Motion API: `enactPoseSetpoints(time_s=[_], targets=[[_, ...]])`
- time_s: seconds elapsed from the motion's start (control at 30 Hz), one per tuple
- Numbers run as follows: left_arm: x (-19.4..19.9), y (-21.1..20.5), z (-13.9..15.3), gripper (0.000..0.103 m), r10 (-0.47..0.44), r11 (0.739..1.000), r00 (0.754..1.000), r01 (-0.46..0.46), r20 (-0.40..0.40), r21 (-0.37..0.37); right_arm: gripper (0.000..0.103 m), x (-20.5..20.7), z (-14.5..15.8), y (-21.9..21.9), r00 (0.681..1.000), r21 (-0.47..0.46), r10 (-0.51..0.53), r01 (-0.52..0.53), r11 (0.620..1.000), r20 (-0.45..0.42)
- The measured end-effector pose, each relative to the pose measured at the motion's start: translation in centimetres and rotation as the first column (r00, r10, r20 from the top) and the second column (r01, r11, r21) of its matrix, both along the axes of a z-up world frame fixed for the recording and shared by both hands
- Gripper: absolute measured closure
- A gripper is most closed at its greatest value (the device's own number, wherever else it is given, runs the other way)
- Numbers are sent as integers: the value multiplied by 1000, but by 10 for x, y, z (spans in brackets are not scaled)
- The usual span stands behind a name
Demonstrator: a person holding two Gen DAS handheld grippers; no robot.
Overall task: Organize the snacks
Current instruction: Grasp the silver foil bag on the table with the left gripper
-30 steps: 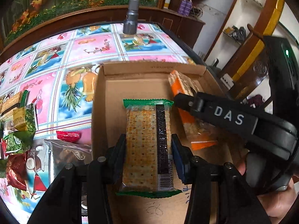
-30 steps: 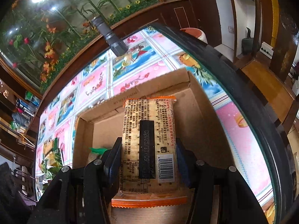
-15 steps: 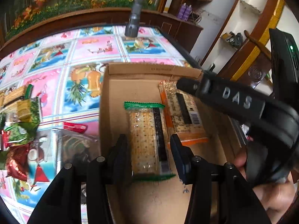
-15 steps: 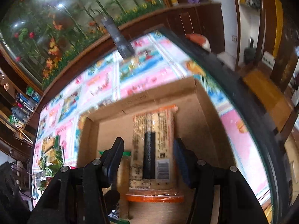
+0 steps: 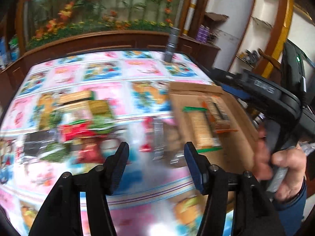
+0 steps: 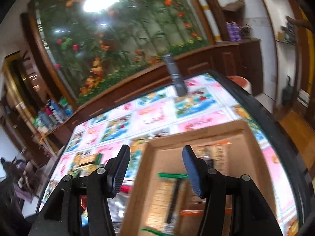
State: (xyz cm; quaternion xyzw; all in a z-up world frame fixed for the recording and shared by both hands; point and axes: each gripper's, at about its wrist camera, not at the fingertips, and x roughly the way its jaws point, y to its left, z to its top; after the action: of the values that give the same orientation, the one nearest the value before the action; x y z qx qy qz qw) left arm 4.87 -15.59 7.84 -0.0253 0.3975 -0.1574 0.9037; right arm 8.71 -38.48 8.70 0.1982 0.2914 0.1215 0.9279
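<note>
My left tongs (image 5: 156, 164) have just been spreading, empty, over the blurred snack heap (image 5: 78, 129) at centre left. My right tongs (image 6: 155, 169) gape empty too. Two cracker packs, green-edged (image 6: 167, 202) and orange-edged (image 6: 214, 157), lie in the cardboard box (image 6: 196, 133) at lower right.

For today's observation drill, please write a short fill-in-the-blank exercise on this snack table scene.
1. The green-edged cracker pack lies inside the ____ box.
2. Beside it lies a pack with ____ edges.
3. The loose snacks lie on the ____ outside the box.
4. The left gripper holds ____.

Missing words: cardboard; orange; table; nothing
</note>
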Motion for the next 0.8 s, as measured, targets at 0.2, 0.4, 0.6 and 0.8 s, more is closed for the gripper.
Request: enactPoseSetpoints(time_s=[0.2,0.4,0.6,0.8], targets=[[2,91,1,44,168,986,986,-168,9,2,45,0,-2,40,986,-12,163,-164,986,-45],[49,163,-17,43,325,945,942,-326,-79,-3,45,-1,-15,71,976,-94,207,-213,972,-74],[76,174,-43,43,354,935,929,-355,-111,4,45,-2,-19,70,979,-107,190,-197,974,-77],[78,160,-49,35,307,950,950,-302,-57,84,45,-4,-17,72,977,-100,201,-208,973,-72]])
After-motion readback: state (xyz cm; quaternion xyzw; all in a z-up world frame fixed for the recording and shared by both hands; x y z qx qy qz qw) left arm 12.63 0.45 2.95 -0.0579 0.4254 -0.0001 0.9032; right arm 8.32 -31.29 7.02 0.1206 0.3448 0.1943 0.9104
